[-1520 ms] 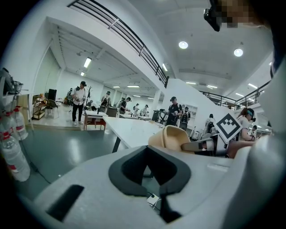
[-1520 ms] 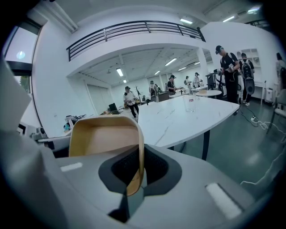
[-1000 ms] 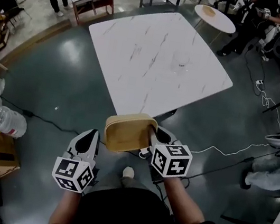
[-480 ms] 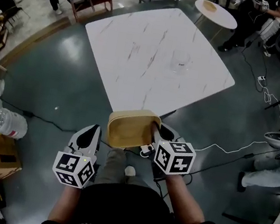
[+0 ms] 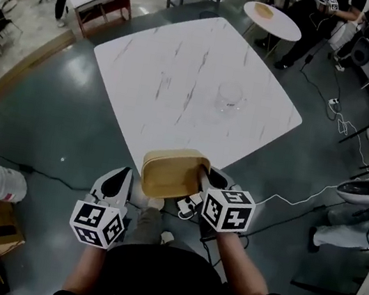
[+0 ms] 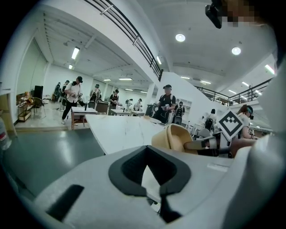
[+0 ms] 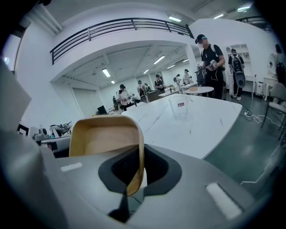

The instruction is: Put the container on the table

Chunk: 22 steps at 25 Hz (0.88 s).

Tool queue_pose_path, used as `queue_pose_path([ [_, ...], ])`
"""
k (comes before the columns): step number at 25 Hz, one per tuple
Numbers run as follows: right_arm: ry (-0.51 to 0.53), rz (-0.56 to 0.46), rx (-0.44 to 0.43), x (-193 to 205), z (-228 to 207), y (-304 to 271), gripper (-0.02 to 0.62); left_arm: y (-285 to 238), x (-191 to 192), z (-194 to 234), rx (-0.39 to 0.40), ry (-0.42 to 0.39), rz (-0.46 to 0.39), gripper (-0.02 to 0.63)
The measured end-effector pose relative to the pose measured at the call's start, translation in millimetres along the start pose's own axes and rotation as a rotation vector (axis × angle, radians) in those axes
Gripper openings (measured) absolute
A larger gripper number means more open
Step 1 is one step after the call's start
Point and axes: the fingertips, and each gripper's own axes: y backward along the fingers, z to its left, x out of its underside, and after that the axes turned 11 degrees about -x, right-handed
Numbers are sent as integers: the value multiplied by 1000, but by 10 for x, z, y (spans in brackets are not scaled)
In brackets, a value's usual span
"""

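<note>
Head view puts the left gripper (image 5: 121, 176) just short of the table's (image 5: 185, 66) near corner, its jaws together on nothing, and beside it the tan container (image 5: 168, 173) is in the air at that same corner, not yet set down. The right gripper (image 5: 202, 177) pinches the container's right wall. The shell looks light, stiff and thin, so a rim grip should serve, though it may tip.
</note>
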Motion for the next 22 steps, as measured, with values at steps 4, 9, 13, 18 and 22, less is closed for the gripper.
queue_pose_path([
  [4,-17,-2,20,-178,-115,-220,12,-300,-182,99,21,-14,8,-5],
  [9,-31,3,54,-318,-277,-411,12,-594,-334,155,55,-30,19,-5],
  [13,-43,13,81,-408,-402,-591,12,-809,-356,228,80,-34,46,-5],
  [18,-58,17,111,-526,-534,-775,12,-1055,-415,349,101,-41,65,-5],
  [22,-68,28,132,-589,-629,-918,12,-1262,-459,435,118,-37,80,-5],
])
